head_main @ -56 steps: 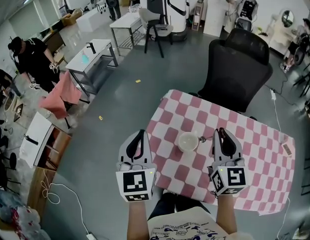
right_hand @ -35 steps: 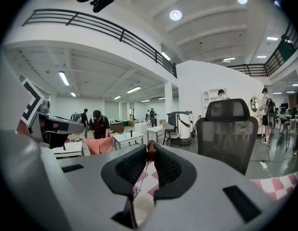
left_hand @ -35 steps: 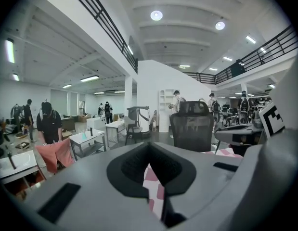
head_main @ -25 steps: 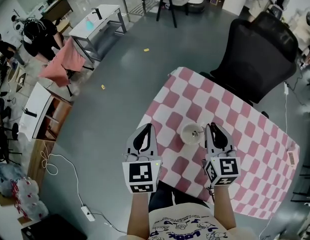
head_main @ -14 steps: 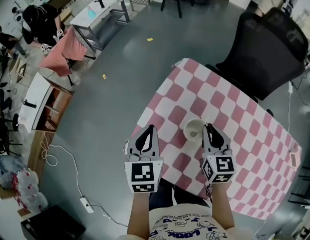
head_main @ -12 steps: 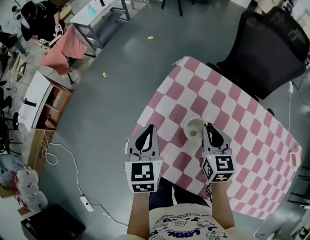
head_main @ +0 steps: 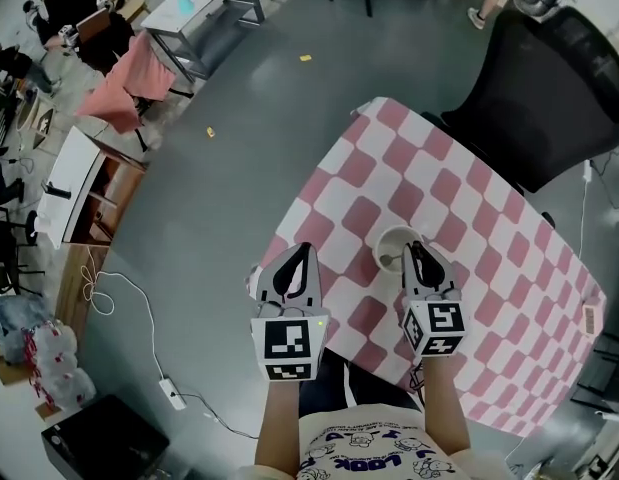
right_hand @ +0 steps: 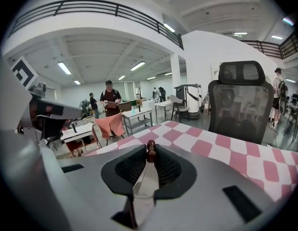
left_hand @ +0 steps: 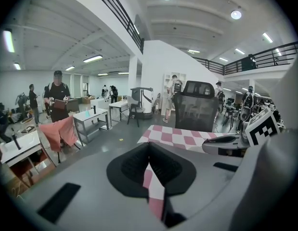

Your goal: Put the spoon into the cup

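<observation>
A white cup (head_main: pixel 389 237) stands on the pink-and-white checked tablecloth (head_main: pixel 469 218) near its front edge. My right gripper (head_main: pixel 417 251) is just right of the cup, shut on a spoon (head_main: pixel 388 261) whose metal bowl reaches left over the cup's mouth. In the right gripper view the pads of that gripper (right_hand: pixel 150 151) pinch the spoon (right_hand: pixel 142 170) just below its dark red-brown handle end, and the shaft slants down toward me. My left gripper (head_main: pixel 303 252) hangs over the table's front left edge. Its jaws (left_hand: pixel 149 147) meet at the tip with nothing between them.
A black office chair (head_main: pixel 549 78) stands at the table's far side. A small flat object (head_main: pixel 590 319) lies at the cloth's right edge. On the grey floor to the left are a cable with a power strip (head_main: pixel 170 388), work tables (head_main: pixel 204 3) and a pink cloth (head_main: pixel 124 88).
Both grippers have sunk toward the table. The right one has kept its hold on the spoon, whose bowl is still at the cup. The left gripper is still shut.
</observation>
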### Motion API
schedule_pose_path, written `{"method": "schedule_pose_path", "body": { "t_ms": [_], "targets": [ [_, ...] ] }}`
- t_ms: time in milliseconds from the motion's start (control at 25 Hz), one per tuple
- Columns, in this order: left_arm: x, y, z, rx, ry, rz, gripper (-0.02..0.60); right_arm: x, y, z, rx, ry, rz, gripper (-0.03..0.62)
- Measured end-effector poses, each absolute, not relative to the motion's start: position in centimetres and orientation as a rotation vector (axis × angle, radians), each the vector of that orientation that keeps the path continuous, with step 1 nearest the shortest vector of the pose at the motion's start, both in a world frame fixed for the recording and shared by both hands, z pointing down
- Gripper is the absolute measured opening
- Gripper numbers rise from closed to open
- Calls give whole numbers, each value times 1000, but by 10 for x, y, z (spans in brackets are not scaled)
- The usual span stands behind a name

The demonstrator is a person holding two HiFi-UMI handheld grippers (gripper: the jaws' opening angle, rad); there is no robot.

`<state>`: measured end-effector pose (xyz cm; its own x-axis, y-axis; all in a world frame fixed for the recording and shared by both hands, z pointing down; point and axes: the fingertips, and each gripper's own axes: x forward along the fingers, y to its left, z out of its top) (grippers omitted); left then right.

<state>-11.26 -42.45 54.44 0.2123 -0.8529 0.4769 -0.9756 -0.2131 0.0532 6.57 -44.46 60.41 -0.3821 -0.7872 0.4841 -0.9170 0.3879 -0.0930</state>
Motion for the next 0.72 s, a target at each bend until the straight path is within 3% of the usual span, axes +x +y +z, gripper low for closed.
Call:
{"method": "schedule_pose_path", "body": {
  "t_ms": [720],
  "targets": [
    [-114,-428,554,2137,-1697,512,14,81,-453,621,1502,-2148,300,93]
  ]
}}
